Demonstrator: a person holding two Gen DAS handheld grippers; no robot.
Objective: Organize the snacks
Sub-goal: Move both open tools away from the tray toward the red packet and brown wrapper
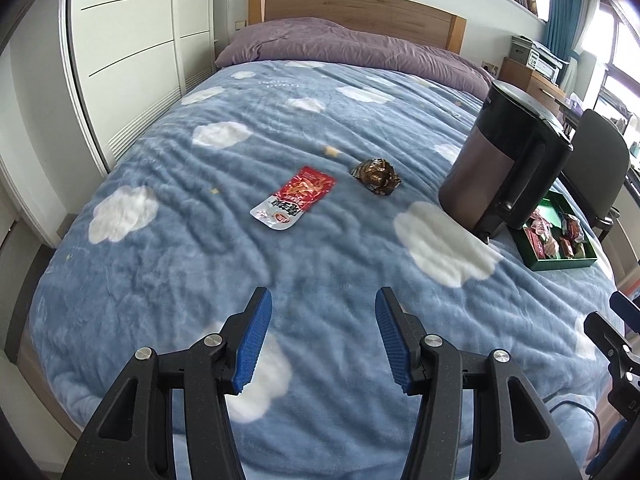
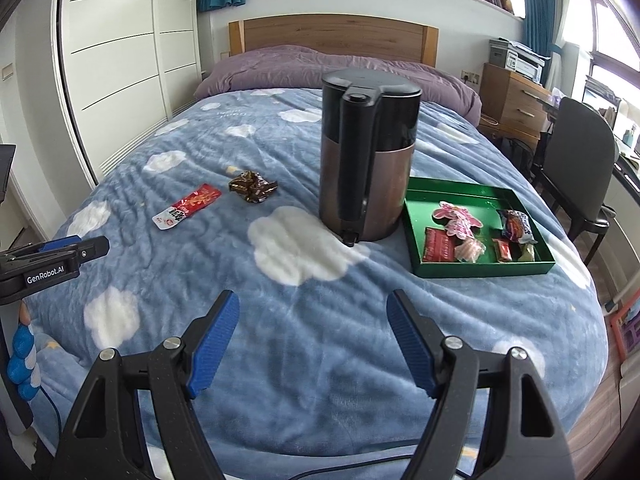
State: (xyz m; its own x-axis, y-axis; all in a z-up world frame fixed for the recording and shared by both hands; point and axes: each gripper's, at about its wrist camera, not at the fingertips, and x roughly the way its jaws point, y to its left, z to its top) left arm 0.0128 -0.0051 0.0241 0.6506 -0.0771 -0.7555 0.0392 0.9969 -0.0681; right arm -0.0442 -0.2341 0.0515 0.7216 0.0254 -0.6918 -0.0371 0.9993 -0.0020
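Nearest to the cameras, both tools are held above the near edge of the blue cloud-print blanket (image 2: 320, 360). The left gripper (image 1: 322, 340) is seen with its blue pads spread apart, and nothing is pinched between them. The right gripper (image 2: 312, 340) is also spread wide and holds nothing. In the right wrist view, the words "GenRobot.AI" can be read on the side of the left tool at the left edge.

Farther on, at the middle left of the bed, a red and white snack packet (image 1: 293, 197) is lying flat. Its long axis runs diagonally: the white end points near-left, and the red end points far-right. Dark characters are printed on the white part, but they cannot be read clearly. Just to the right and a little farther, apart from the packet, a crumpled brown wrapper (image 1: 377, 176) is placed.

To the right, a black and brown kettle (image 2: 370, 160) stands upright, with its handle turned to the near side. Just beside it on the right, a green tray (image 2: 486, 270) is found with several snacks inside. Behind, a purple duvet (image 2: 320, 68) and a wooden headboard (image 2: 332, 34) are seen.
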